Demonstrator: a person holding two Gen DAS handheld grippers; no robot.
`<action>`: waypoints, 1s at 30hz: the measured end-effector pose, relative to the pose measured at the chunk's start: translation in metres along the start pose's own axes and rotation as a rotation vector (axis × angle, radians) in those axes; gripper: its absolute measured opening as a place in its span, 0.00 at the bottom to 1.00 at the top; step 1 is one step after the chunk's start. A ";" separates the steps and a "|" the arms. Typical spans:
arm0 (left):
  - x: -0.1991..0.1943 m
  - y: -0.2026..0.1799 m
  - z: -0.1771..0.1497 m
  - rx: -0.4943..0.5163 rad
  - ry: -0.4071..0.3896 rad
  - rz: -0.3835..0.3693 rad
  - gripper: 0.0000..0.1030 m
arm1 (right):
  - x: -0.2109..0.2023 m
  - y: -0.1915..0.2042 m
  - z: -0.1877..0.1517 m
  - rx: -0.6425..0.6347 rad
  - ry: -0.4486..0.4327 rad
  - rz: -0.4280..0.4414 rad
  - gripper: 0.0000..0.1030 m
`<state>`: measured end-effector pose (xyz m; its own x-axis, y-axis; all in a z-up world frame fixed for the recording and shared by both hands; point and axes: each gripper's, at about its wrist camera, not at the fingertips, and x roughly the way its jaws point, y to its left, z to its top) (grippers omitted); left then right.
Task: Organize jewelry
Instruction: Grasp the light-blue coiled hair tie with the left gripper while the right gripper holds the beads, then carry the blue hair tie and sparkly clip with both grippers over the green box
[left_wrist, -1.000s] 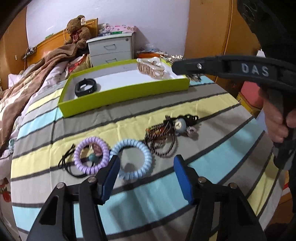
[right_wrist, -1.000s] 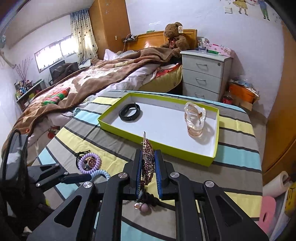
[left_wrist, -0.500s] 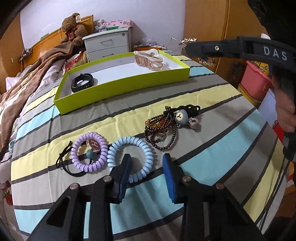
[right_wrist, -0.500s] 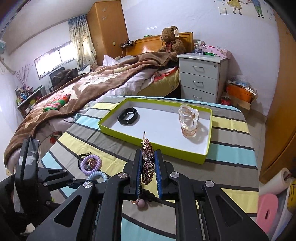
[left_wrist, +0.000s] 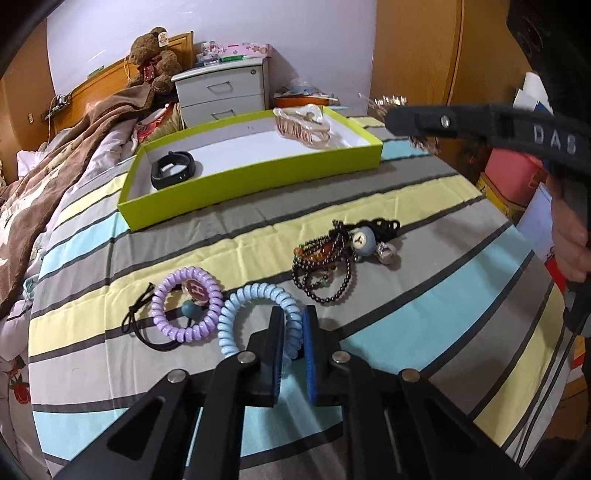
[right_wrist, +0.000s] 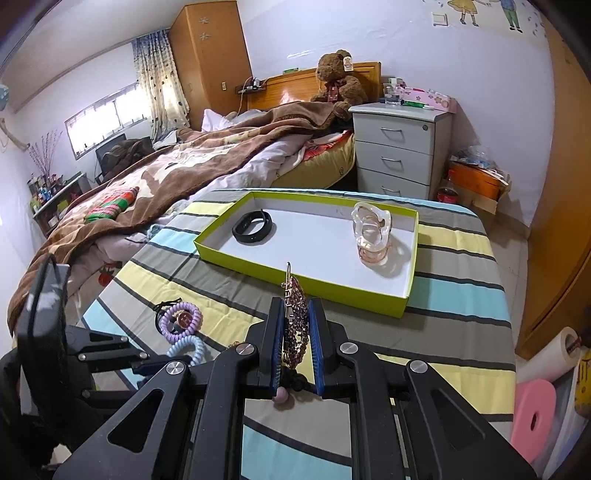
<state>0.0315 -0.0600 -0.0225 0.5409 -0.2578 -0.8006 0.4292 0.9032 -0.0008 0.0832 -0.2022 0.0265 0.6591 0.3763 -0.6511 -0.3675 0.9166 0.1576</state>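
1. The blue spiral hair tie (left_wrist: 258, 321) lies on the striped cloth (left_wrist: 424, 295), near the front edge, just beside a purple spiral hair tie (left_wrist: 186, 304) with a thin black elastic (left_wrist: 142, 325) under it.
2. The left gripper (left_wrist: 293, 338) has just been closing, and its pads now pinch the near-right arc of the blue coil between them.
3. By the look of it the coil is light, springy plastic. It will likely stretch and sag when lifted, so a pinch across one stretch of the ring, as here, seems the sensible hold; squeezing harder would only flatten it.
4. The purple tie touches or nearly touches the blue one, so it may drag along on the lift.
5. The right gripper (right_wrist: 295, 332) is clamped on a rhinestone hair clip (right_wrist: 295, 317), edge-on between the pads, held above the cloth short of the box.
6. That clip looks stiff, with small stones and a thin pin that could catch.
7. A tangle of dark bead bracelets (left_wrist: 332, 266) lies farther back.
8. The lime-green box (left_wrist: 258, 184) beyond already holds a black band (left_wrist: 173, 171) and a clear claw clip (left_wrist: 303, 125).
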 end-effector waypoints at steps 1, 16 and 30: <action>-0.002 0.001 0.001 -0.008 -0.008 -0.001 0.10 | 0.000 0.000 0.000 0.001 -0.001 0.002 0.13; -0.030 0.015 0.021 -0.055 -0.088 0.011 0.10 | -0.016 0.005 0.013 -0.026 -0.021 -0.018 0.13; -0.024 0.059 0.077 -0.093 -0.149 0.037 0.10 | 0.023 -0.001 0.068 -0.083 0.008 -0.065 0.13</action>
<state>0.0994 -0.0264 0.0424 0.6593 -0.2661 -0.7033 0.3426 0.9389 -0.0340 0.1430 -0.1852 0.0619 0.6782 0.3150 -0.6639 -0.3778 0.9244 0.0527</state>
